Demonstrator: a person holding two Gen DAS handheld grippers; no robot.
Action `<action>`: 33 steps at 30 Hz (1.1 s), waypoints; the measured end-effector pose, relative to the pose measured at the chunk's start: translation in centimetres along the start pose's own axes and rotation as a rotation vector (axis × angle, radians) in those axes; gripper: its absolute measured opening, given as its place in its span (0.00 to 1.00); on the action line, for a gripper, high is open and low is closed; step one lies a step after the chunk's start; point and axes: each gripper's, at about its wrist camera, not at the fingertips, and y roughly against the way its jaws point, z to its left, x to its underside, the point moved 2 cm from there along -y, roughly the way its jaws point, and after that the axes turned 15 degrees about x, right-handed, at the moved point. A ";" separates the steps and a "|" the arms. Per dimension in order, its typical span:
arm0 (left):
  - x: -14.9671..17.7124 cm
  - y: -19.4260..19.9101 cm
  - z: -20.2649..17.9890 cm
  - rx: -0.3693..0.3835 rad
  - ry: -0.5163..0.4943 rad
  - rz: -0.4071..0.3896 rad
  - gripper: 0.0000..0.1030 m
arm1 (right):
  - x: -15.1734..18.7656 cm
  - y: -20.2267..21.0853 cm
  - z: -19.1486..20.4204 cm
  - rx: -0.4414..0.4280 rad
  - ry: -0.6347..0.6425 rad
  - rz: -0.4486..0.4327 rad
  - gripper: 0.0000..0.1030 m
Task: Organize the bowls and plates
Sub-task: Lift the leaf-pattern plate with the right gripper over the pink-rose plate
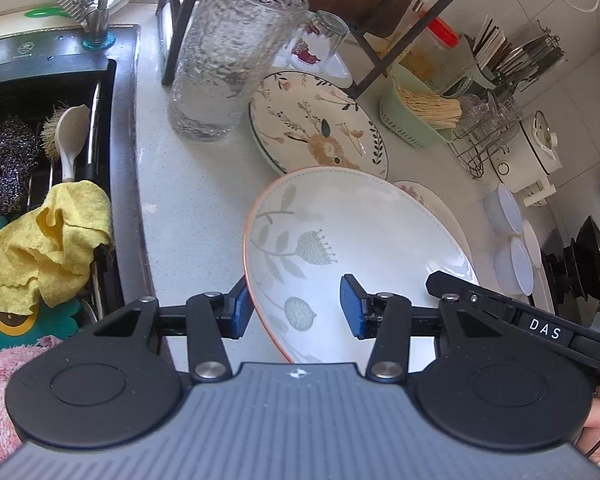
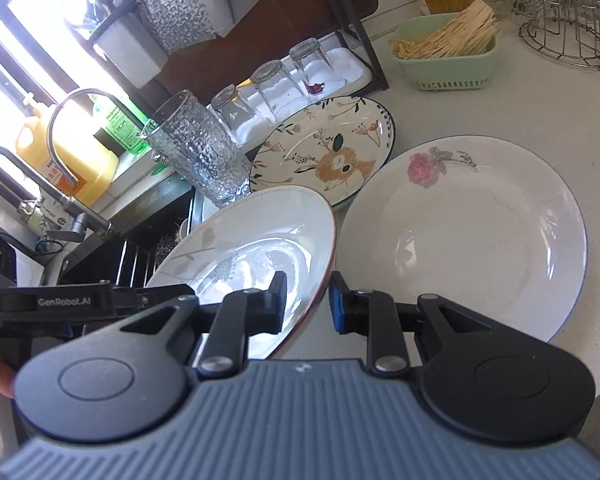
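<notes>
White glazed porcelain, the leaf-print plate [image 1: 340, 248] hangs tilted over the counter [image 1: 188, 200], the left gripper [image 1: 296, 312] straddling its orange rim, jaws parted, seemingly not pinching. A slip could knock the textured glass [image 1: 228, 52].

In the right wrist view, the right gripper [image 2: 306, 304] brackets the leaf-print plate's rim, gap visible; a drop would chip the rose plate [image 2: 480, 240].

Leaf-print plate [image 1: 352, 240] tilted; rose plate [image 2: 464, 236] flat.
</notes>
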 end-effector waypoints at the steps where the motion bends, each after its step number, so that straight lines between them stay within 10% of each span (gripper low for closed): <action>1: -0.1 -0.3 -0.5 0.002 -0.004 0.006 0.50 | -0.3 0.3 -0.5 0.000 -0.004 -0.005 0.25; 33: 0.0 -12.7 -10.6 -0.120 0.101 0.067 0.50 | -4.7 -1.0 -13.7 -0.036 0.080 0.075 0.25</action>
